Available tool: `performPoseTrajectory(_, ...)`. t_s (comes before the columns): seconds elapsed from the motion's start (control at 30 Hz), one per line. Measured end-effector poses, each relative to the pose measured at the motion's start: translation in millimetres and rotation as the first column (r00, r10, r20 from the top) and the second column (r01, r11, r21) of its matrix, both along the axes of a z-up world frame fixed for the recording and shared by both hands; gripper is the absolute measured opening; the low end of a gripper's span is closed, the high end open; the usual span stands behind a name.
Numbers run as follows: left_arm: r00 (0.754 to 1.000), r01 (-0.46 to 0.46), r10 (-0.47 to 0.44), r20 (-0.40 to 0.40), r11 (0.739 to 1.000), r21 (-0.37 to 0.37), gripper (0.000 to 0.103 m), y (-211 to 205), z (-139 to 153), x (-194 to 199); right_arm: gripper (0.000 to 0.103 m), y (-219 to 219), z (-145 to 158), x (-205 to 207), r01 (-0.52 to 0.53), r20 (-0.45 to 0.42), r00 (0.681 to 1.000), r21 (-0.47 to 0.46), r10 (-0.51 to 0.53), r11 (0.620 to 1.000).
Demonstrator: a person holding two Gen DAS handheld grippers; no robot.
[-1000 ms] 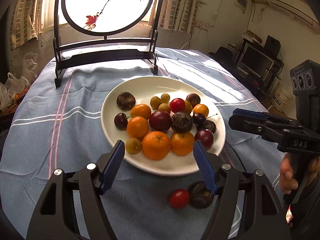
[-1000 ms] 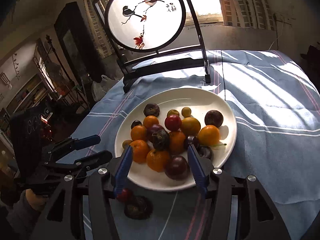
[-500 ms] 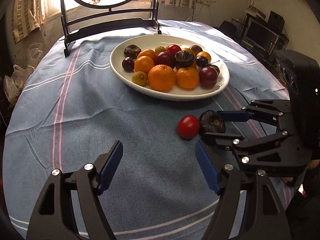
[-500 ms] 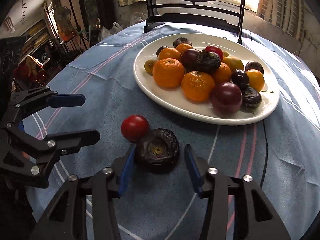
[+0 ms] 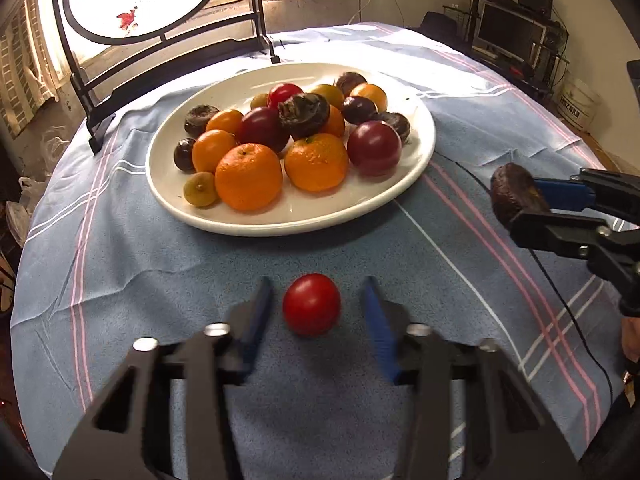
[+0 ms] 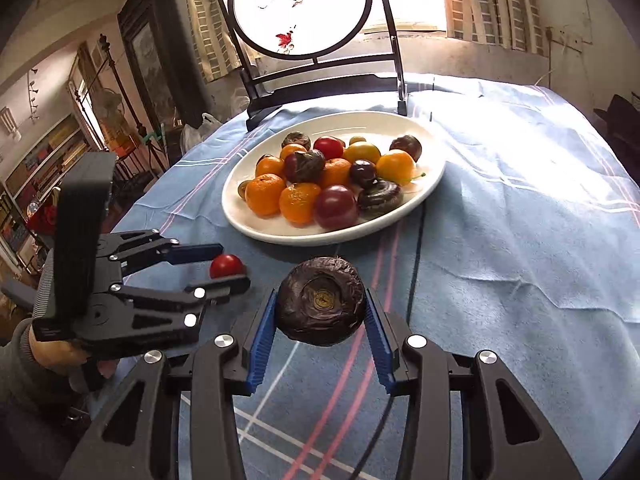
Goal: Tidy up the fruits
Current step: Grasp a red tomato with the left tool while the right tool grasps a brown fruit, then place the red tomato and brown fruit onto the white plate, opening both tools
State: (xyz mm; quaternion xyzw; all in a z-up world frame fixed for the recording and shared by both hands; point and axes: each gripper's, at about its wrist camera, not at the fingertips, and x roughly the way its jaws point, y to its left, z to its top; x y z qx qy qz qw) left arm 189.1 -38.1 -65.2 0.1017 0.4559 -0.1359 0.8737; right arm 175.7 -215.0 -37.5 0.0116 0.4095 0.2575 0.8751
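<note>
A round worktop (image 5: pixel 120 264) covered in a blue striped cloth holds a large white plate (image 5: pixel 420 152) near its middle. The plate is piled with oranges, dark red plums, a red tomato and several wrinkled dark brown fruits. Behind the plate stands a round painted screen (image 6: pixel 300 4) in a black frame, lit from the window.

The right tongs (image 6: pixel 320 320) are clamped on a wrinkled dark fruit (image 6: pixel 322 306), held between the blue pads (image 6: pixel 262 332) and lifted above the cloth, in front of the plate.

The left tongs (image 5: pixel 316 308) are spread wide and low over the cloth. A loose red tomato (image 5: pixel 312 304) lies on the cloth between the two fingers, touching neither, in front of the plate.
</note>
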Motion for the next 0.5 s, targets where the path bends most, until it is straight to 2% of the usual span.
performPoseTrajectory(0.1, 1.000, 0.005, -0.005, 0.019, 1.000, -0.009, 0.028, 1, -1, -5, 0.043, -8, -2, -2, -0.003, -0.006, 1.000, 0.007, 0.003, 1.000)
performPoseTrajectory(0.2, 1.000, 0.015, -0.014, 0.016, 0.998, -0.064, 0.027, 6, 5, -13, 0.043, -12, -2, -1, 0.003, -0.006, 1.000, 0.015, -0.003, 1.000)
performPoseTrajectory(0.4, 0.995, 0.001, 0.013, 0.097, 0.990, -0.144, 0.027, 21, 40, -26, 0.043, -8, 17, -1, -0.024, 0.026, 0.999, 0.064, 0.022, 0.998)
performPoseTrajectory(0.5, 0.992, -0.010, 0.033, 0.126, 0.983, -0.184, 0.028, 31, 59, -16, 0.043, -1, 37, 11, -0.033, 0.056, 0.998, 0.068, 0.029, 0.997)
